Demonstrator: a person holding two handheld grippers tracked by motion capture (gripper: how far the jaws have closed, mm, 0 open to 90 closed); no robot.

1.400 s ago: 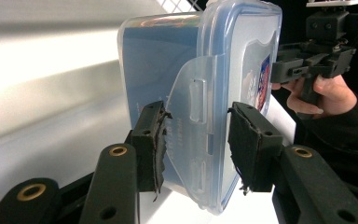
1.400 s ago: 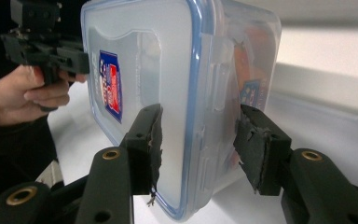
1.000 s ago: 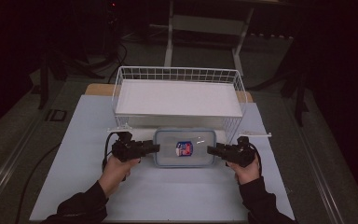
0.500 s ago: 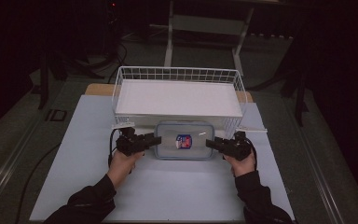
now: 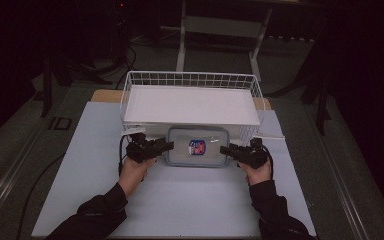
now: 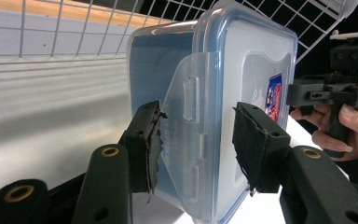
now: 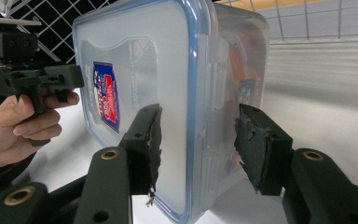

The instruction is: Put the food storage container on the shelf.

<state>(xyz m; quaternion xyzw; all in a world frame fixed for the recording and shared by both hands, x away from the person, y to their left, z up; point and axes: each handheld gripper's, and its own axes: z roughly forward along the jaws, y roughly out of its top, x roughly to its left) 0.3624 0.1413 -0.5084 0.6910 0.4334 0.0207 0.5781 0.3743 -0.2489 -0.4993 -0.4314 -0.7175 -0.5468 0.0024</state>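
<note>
Fingers (image 6: 144,144) of the left gripper (image 6: 198,144) had just been opening around the box's (image 5: 197,146) side flap (image 6: 186,121), not squeezing. Right gripper (image 7: 198,149) straddled the opposite flap (image 7: 214,79), slack too. Unlatching step, I'd guess; next needs pulling both flaps outward.

Label (image 5: 196,147) print too small to read

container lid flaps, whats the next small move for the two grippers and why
Probably lift the left gripper so its jaws swing the side flap fully off the clear container. That flap already stands out from the wall between open jaws, while the flap at the right gripper looks flat against the wall.
</note>
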